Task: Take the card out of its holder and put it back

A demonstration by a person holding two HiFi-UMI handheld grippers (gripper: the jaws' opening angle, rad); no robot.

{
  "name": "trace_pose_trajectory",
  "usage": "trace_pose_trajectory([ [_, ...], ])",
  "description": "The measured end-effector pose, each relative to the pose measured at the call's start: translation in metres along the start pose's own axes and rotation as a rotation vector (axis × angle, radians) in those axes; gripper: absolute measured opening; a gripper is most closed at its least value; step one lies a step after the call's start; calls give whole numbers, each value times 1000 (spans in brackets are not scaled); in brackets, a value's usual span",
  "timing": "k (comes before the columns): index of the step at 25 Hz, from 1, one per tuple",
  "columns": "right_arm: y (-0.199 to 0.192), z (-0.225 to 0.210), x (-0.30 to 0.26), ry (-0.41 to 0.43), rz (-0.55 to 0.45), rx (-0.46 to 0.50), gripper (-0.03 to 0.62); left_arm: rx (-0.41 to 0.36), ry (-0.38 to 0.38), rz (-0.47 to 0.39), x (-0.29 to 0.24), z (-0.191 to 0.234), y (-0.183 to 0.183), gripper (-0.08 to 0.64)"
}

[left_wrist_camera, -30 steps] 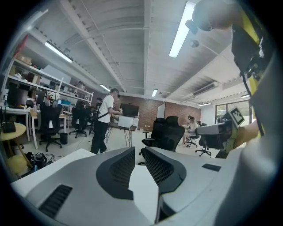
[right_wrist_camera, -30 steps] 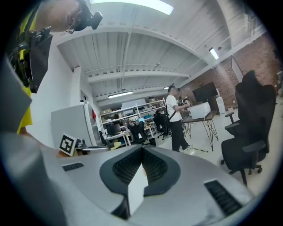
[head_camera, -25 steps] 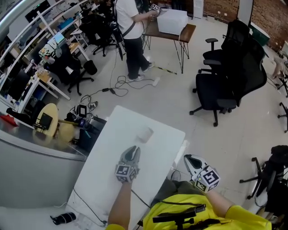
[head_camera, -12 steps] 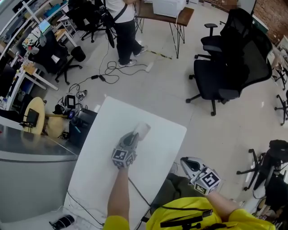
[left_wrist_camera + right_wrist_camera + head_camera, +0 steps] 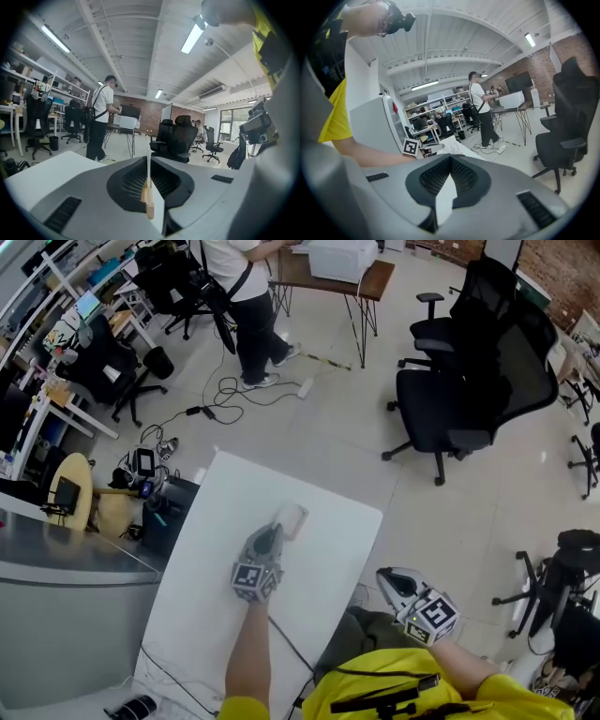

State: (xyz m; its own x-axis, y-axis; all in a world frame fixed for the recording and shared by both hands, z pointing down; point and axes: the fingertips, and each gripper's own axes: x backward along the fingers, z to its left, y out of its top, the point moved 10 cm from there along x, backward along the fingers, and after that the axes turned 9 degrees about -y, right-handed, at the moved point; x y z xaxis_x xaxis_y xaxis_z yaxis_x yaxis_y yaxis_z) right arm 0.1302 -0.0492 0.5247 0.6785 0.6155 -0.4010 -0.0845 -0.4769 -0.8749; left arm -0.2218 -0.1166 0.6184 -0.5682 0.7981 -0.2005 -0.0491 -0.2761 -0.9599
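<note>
Head view: left hand-held gripper (image 5: 270, 532) over white table (image 5: 202, 606), pale floor (image 5: 328, 418), black chairs (image 5: 469, 381)

Two grippers, left gripper (image 5: 270, 534) and right gripper (image 5: 392, 577), one card (image 5: 149, 180), one holder (image 5: 293, 518), one table (image 5: 333, 554), two black chairs (image 5: 450, 395), one standing person (image 5: 239, 296), one desk (image 5: 371, 281), one box (image 5: 339, 257)
</note>
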Motion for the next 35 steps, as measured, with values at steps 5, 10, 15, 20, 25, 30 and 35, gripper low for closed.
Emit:
trace_pose_trajectory([
  [5, 14, -2, 2, -7, -34, 3, 6, -22, 37, -53, 22, -12, 39, 9],
  [10, 31, -1, 4, -4, -77, 4, 6, -33, 65, -173, 51, -36, 102, 9],
  [15, 43, -4, 13, -1, -115, 1, 6, -46, 83, -323, 81, -71, 170, 9],
  [20, 51, -5, 12, 2, -146, 10, 6, -90, 135, -314, 93, -83, 184, 9],
  [25, 52, -5, 8, 8, -153, 6, 6, -87, 133, -330, 101, -84, 188, 9],
  [30, 48, -5, 8, 9, -142, 11, 6, -95, 131, -335, 104, -86, 189, 9],
  [35, 43, -9, 9, 0, -137, 2, 6, -86, 115, -294, 94, -79, 175, 9],
])
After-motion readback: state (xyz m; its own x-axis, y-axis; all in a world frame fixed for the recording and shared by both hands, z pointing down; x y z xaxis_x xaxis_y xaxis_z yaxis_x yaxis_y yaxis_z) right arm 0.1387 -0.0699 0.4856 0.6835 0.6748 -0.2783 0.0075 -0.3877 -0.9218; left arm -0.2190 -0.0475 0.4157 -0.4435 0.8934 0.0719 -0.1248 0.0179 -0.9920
